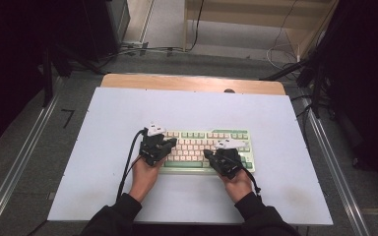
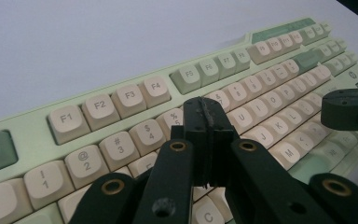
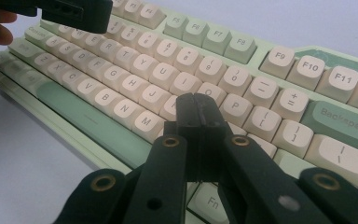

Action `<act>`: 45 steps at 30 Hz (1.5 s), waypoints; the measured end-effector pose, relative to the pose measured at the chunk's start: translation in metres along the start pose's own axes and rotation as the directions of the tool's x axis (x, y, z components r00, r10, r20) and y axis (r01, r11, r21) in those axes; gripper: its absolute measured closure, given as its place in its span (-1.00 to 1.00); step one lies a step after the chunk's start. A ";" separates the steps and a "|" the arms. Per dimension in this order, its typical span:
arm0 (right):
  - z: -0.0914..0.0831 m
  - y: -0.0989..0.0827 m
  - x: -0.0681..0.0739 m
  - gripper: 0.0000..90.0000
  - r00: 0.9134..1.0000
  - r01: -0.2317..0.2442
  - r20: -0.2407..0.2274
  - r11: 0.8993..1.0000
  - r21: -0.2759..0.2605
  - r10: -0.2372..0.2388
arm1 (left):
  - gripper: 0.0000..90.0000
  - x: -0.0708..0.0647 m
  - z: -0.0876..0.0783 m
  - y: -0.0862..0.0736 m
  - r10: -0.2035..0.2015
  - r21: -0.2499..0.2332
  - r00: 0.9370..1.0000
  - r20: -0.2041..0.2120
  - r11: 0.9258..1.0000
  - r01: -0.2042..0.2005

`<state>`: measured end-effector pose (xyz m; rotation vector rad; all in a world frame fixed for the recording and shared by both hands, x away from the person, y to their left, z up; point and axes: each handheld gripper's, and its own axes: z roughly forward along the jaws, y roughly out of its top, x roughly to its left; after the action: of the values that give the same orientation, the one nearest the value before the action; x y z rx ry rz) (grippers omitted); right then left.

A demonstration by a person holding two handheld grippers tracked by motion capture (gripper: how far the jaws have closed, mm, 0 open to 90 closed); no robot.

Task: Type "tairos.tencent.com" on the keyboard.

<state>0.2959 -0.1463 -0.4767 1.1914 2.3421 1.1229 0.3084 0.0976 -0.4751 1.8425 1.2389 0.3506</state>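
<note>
Two grippers work over one keyboard (image 1: 204, 150). The left gripper (image 2: 206, 114) has its jaws pressed together, empty, tips over the keys below the number row. The right gripper (image 3: 196, 109) is likewise pressed together and empty, tips over the keys near K and L. The keyboard lies on one pale mat (image 1: 128, 113), nearer its front edge, about midway between the side edges.

Pale mat (image 1: 128, 187) on wooden table (image 1: 192, 82)

High view overhead, gripper views close (sharing keyboard (image 1: 206, 150))
</note>
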 end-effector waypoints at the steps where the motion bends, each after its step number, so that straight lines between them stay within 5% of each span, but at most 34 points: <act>1: 0.000 0.000 0.000 0.94 1.000 0.000 0.000 1.000 0.000 0.000 | 1.00 0.001 0.000 -0.001 0.000 0.000 1.000 -0.001 1.000 0.000; 20: 0.000 0.000 0.001 0.94 1.000 0.002 -0.001 1.000 0.002 -0.002 | 1.00 0.015 -0.007 -0.008 -0.008 0.016 0.999 -0.041 1.000 0.009; 45: 0.000 0.000 0.002 0.94 1.000 0.004 -0.001 1.000 0.002 -0.004 | 1.00 0.017 -0.002 -0.011 -0.004 0.044 0.999 -0.054 0.999 0.007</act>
<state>0.2948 -0.1450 -0.4769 1.1866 2.3464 1.1204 0.3083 0.1142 -0.4864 1.8781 1.2974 0.3744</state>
